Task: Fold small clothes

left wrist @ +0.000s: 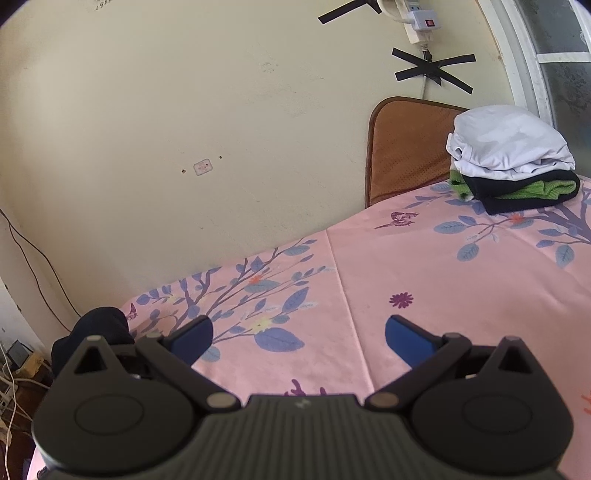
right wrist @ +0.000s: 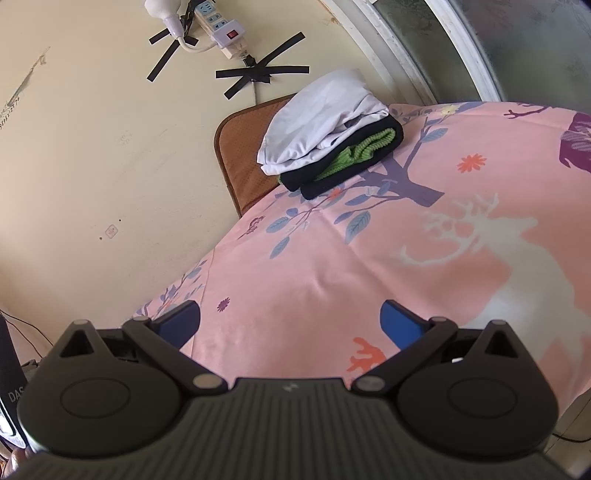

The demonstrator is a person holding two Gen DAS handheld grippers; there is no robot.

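A stack of folded clothes (left wrist: pixel 511 162) sits at the far right corner of the pink floral sheet (left wrist: pixel 424 266): a white garment on top, a black and green one (left wrist: pixel 524 192) under it. The stack also shows in the right wrist view (right wrist: pixel 328 129). My left gripper (left wrist: pixel 299 338) is open and empty, low over the sheet's near left part. A dark cloth lump (left wrist: pixel 99 332) lies at the sheet's left edge, just left of my left gripper's left finger. My right gripper (right wrist: pixel 290 323) is open and empty above the sheet (right wrist: pixel 332 258).
A cream wall (left wrist: pixel 184 129) runs along the bed's far side. A brown mat (left wrist: pixel 402 155) leans against it behind the stack. A power strip (right wrist: pixel 221 26) is taped to the wall. A window frame (left wrist: pixel 524 55) is at the right. Cables (left wrist: pixel 11 380) lie on the floor at left.
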